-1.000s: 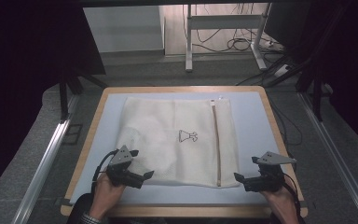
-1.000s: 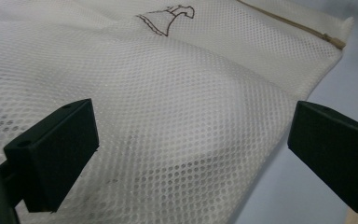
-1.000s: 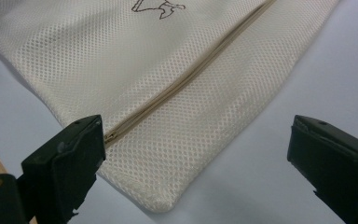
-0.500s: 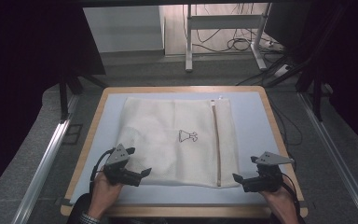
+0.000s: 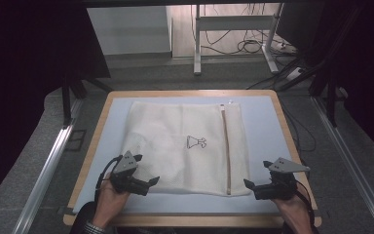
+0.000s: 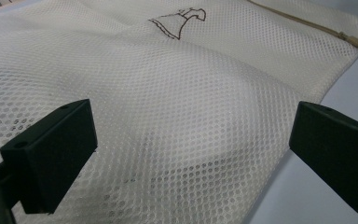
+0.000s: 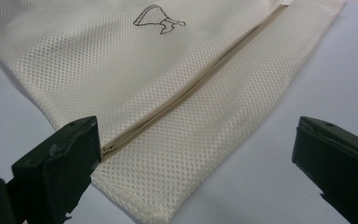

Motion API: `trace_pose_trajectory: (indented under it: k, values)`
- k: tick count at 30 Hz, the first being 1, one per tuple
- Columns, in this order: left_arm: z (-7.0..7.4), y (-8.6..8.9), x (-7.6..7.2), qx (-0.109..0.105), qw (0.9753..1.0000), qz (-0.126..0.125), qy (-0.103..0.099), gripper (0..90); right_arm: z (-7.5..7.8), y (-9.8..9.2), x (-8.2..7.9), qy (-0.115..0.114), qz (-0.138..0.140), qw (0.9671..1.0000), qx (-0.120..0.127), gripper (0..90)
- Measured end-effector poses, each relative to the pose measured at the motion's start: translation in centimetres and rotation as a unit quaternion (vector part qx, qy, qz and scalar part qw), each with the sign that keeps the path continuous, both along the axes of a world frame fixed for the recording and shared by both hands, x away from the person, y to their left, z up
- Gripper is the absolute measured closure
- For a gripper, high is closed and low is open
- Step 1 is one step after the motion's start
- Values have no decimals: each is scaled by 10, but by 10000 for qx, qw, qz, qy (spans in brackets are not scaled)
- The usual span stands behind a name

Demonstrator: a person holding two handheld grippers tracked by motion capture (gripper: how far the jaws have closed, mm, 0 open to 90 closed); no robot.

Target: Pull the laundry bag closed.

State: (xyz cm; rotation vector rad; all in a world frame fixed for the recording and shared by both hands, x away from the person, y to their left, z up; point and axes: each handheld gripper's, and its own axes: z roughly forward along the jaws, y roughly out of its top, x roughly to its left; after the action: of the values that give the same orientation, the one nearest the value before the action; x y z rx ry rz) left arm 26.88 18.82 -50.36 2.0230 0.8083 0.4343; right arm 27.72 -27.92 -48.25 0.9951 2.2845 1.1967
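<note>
A white mesh laundry bag (image 5: 185, 146) lies flat on the pale blue table top (image 5: 263, 131), with a small dress logo (image 5: 196, 142) and a beige zipper (image 5: 226, 151) running front to back near its right side. My left gripper (image 5: 148, 184) is open over the bag's front left corner, and mesh (image 6: 182, 107) spreads between its jaws in the left gripper view (image 6: 191, 156). My right gripper (image 5: 250, 187) is open at the bag's front right corner. In the right gripper view (image 7: 193, 161) the zipper's near end (image 7: 116, 142) lies close to the left jaw.
A wooden rim (image 5: 92, 146) frames the table. Beyond the far edge stand a desk frame (image 5: 233, 34) and cables on the floor (image 5: 253, 46). Metal rails (image 5: 48, 165) run along both sides. Bare blue surface lies to the right of the bag (image 7: 317, 79).
Both grippers have hardly moved. The right one edged slightly left toward the bag's front right corner, and both stay open.
</note>
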Motion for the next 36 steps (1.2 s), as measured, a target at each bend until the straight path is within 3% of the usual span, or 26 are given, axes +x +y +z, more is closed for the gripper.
trace_pose_trajectory:
  k: [5, 13, 18, 23, 28, 36]
  values:
    - [-1, -2, 0, 160, 9999, -7, -33, 6, 1, 4, -1, -83, 78, 9999, -51, 15]
    - [0, -2, -1, 126, 9999, -18, -43, 5, 0, 8, -2, -113, 194, 9997, -51, 25]
    - [0, -1, -1, 131, 9999, -3, -40, 4, -5, 11, 1, 49, 233, 9997, -98, 3]
    - [-1, -2, 0, 152, 9999, -5, -20, 3, -11, 17, 1, 77, 246, 9990, -357, 0]
    - [-3, -3, 1, 185, 9998, -19, 37, 2, -13, 20, 3, 114, 136, 9991, -380, 0]
    - [-5, -3, 2, 197, 9998, -28, 101, 2, -11, 28, 2, 314, 295, 9984, -358, 10]
